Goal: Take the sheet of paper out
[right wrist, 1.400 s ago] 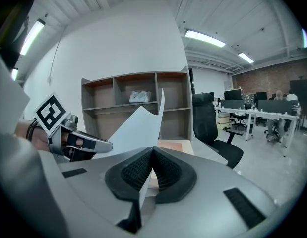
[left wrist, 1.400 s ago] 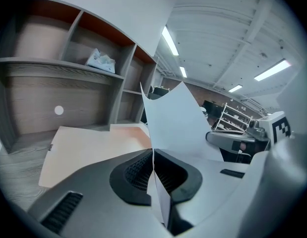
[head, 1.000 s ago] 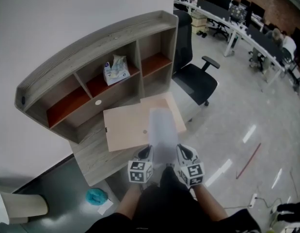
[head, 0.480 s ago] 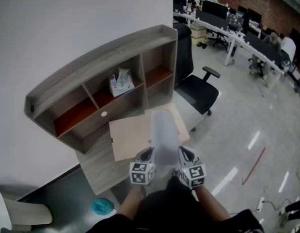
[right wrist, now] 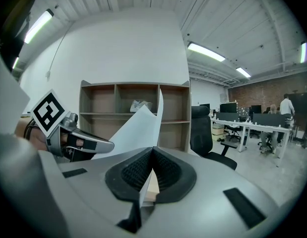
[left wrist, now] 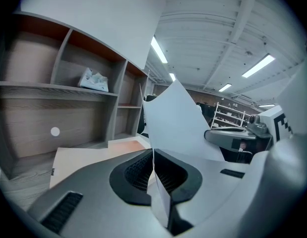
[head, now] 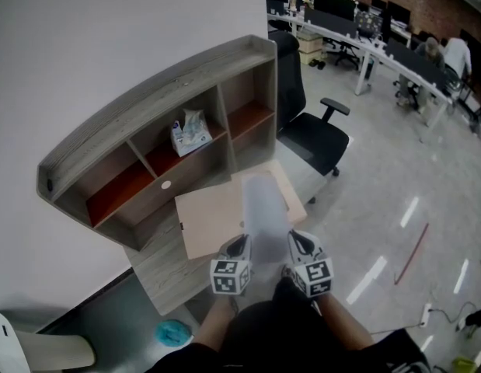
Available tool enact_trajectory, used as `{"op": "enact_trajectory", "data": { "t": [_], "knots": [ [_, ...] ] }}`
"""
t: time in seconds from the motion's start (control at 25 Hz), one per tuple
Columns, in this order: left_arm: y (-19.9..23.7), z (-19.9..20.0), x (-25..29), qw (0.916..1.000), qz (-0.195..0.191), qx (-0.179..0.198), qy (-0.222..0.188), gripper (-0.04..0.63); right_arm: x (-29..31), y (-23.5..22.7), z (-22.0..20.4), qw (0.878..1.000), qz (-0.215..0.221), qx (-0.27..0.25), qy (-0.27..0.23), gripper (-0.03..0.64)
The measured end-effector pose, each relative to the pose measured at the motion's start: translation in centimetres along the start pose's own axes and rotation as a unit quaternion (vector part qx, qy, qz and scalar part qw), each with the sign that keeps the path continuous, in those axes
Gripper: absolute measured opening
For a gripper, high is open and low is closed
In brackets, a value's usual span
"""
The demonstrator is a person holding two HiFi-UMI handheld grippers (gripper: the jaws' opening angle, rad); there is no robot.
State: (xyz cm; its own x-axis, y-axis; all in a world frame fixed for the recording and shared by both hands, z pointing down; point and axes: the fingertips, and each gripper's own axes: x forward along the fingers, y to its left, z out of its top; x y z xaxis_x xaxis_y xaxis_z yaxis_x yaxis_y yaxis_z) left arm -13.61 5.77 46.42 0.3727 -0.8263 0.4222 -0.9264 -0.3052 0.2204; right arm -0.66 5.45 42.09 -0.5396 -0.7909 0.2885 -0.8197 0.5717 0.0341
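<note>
A white sheet of paper (head: pixel 263 208) hangs in the air over a tan folder (head: pixel 209 220) that lies on the wooden desk (head: pixel 158 274). My left gripper (head: pixel 240 249) is shut on the sheet's near left edge and my right gripper (head: pixel 293 247) is shut on its near right edge. In the left gripper view the paper (left wrist: pixel 175 120) curves upward from between the ribbed pads (left wrist: pixel 141 170), with the left gripper (left wrist: pixel 153 165) closed on it. In the right gripper view the sheet (right wrist: pixel 136 128) rises leftward out of the right gripper (right wrist: pixel 152 166).
A shelf unit (head: pixel 147 107) stands at the back of the desk, with a tissue pack (head: pixel 187 133) in one compartment. A black office chair (head: pixel 318 134) stands to the right. A teal object (head: pixel 172 334) lies on the floor at lower left. Rows of office desks (head: pixel 380 45) fill the far right.
Both grippers keep the sheet pinched above the folder. The head view has shifted slightly, so the desk and shelf sit a little differently in it.
</note>
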Motion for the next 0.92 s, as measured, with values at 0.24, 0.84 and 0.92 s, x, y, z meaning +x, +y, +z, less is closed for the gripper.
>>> {"op": "enact_trajectory", "data": {
  "t": [0.24,0.84,0.92],
  "knots": [
    [-0.5,-0.3,0.4,1.0,-0.006,-0.001,0.004,0.051,-0.1,-0.7,-0.6,1.0,-0.006,0.013,0.003,0.017],
    [-0.7,-0.2,1.4,0.9999,-0.005,-0.003,0.008,0.051,0.1,-1.8,-0.6,1.0,-0.008,0.018,0.003,0.017],
    [-0.7,-0.1,1.6,1.0,-0.005,-0.003,0.007,0.051,0.2,-1.9,-0.7,1.0,-0.007,0.02,0.005,0.017]
  ]
}}
